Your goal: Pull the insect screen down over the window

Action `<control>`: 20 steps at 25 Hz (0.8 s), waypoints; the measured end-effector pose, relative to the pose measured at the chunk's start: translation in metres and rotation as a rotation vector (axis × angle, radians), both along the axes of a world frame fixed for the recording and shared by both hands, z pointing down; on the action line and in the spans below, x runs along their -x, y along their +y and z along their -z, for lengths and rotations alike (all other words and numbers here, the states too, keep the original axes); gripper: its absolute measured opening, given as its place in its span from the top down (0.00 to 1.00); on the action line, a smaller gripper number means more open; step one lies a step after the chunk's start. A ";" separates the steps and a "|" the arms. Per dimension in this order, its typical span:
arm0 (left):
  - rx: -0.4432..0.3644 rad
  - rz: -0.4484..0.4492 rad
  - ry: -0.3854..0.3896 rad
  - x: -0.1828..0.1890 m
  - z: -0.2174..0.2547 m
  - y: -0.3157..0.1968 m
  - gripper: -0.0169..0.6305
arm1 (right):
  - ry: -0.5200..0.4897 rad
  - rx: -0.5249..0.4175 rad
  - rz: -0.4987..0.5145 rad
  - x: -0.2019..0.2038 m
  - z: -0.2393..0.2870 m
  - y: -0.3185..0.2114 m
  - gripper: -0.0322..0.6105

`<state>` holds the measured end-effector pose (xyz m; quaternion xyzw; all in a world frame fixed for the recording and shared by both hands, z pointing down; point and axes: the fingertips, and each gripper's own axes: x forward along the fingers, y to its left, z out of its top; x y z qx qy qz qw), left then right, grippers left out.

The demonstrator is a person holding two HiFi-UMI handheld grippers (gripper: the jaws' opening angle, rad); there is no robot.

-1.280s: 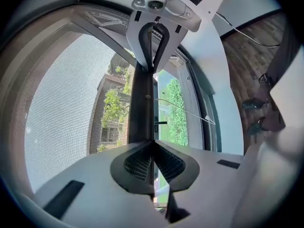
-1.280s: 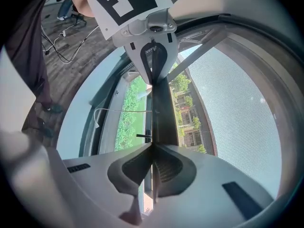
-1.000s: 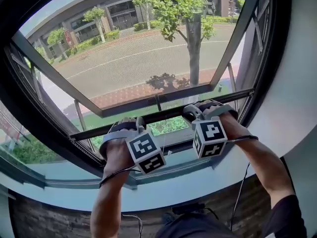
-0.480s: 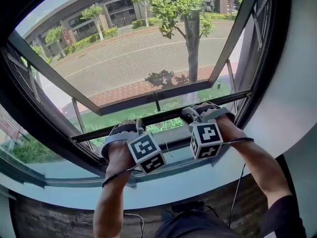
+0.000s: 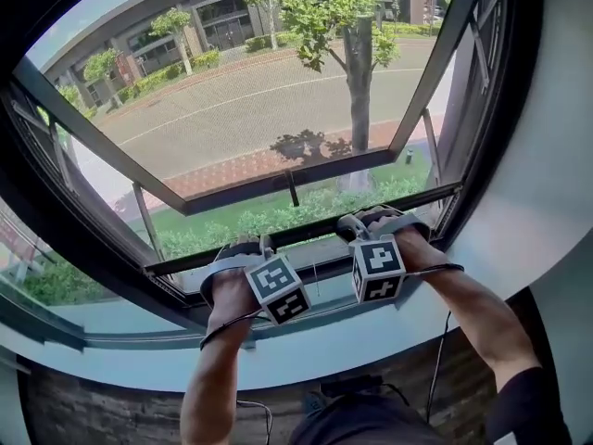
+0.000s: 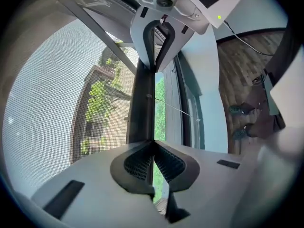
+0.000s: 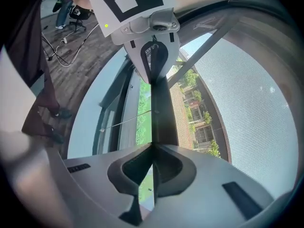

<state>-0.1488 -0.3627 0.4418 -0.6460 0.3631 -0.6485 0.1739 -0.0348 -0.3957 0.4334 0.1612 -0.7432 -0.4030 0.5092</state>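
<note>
The insect screen's mesh [image 5: 259, 109] covers most of the window opening. Its dark bottom bar [image 5: 306, 228] runs slanted across the head view, a little above the lower window frame. My left gripper [image 5: 239, 248] is shut on the bar left of centre. My right gripper [image 5: 371, 219] is shut on it right of centre. In the left gripper view the bar [image 6: 141, 103] runs straight out from between the pinched pads [image 6: 137, 163], mesh [image 6: 47, 103] to its left. The right gripper view shows the bar [image 7: 160, 108] clamped the same way, mesh [image 7: 247, 99] on its right.
An outward-tilted glass sash frame [image 5: 278, 188] hangs beyond the screen. The pale windowsill [image 5: 306, 341] curves below the grippers and a white wall [image 5: 547, 184] stands at the right. A thin cord [image 6: 175, 109] crosses the narrow gap under the bar. Wooden floor with cables [image 7: 80, 46] lies behind.
Both grippers have come down together with the bar held in them. The open strip between the bar and the lower window frame has narrowed.
</note>
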 end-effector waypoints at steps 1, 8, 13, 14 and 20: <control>0.001 0.002 0.001 0.000 -0.005 0.000 0.94 | 0.001 0.004 -0.001 0.000 -0.006 0.000 0.92; 0.010 0.010 -0.005 0.001 -0.019 0.001 0.94 | 0.000 0.005 -0.014 0.002 -0.020 0.000 0.92; 0.012 0.012 -0.015 0.001 -0.023 0.000 0.94 | 0.018 0.010 -0.024 -0.001 -0.023 0.000 0.92; 0.009 0.013 -0.020 0.001 -0.023 0.000 0.94 | 0.017 0.010 -0.025 -0.001 -0.023 0.001 0.92; 0.015 0.014 -0.029 0.001 -0.032 0.001 0.94 | 0.019 0.014 -0.020 -0.001 -0.033 0.001 0.92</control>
